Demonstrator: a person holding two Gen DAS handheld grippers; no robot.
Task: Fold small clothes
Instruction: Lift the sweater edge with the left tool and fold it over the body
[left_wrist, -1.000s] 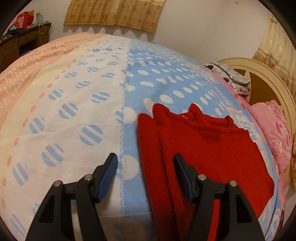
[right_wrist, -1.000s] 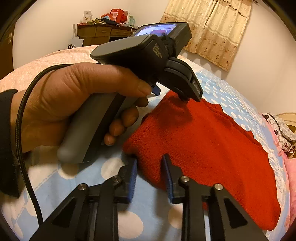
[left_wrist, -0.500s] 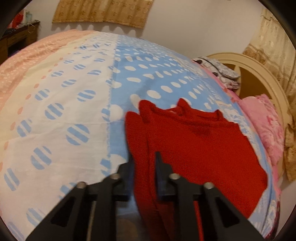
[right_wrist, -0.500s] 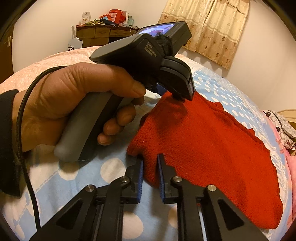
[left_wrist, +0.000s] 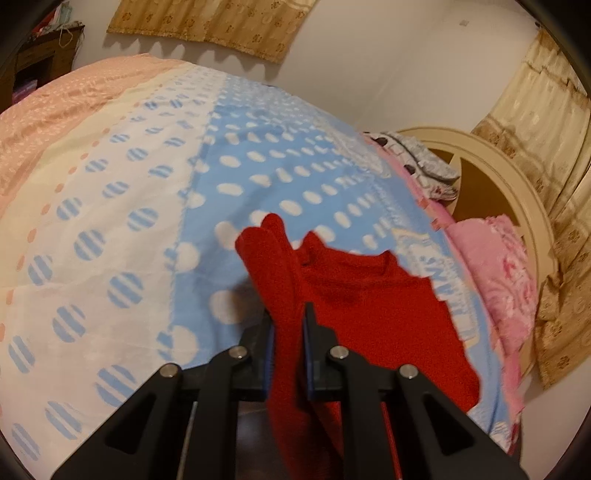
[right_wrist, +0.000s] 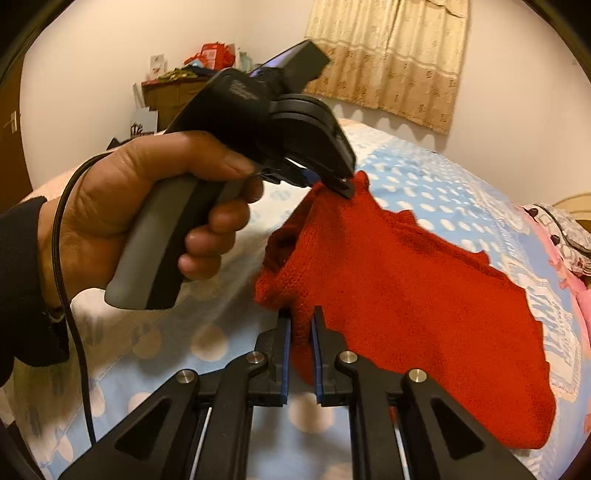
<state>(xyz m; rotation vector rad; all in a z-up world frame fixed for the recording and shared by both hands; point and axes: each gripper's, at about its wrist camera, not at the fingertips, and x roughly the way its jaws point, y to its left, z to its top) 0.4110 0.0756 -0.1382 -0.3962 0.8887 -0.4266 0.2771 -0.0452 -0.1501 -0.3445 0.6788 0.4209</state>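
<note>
A small red knit sweater (left_wrist: 373, 306) lies on a bed with a blue, white and pink dotted cover (left_wrist: 122, 229). My left gripper (left_wrist: 289, 332) is shut on the sweater's folded left edge and lifts it off the cover. In the right wrist view the sweater (right_wrist: 413, 302) hangs raised along one side, and my right gripper (right_wrist: 300, 328) is shut on its near corner. The left gripper also shows there (right_wrist: 341, 184), pinching the far corner, held in a hand (right_wrist: 147, 206).
A cream headboard (left_wrist: 517, 192) and a pink pillow (left_wrist: 495, 266) are at the right, with a grey patterned pillow (left_wrist: 421, 166) behind. Curtains (right_wrist: 388, 55) hang on the far wall. A cluttered wooden dresser (right_wrist: 170, 88) stands at the back left.
Both grippers closed on the sweater's left edge, from open a second ago. They have lifted that edge off the cover.
</note>
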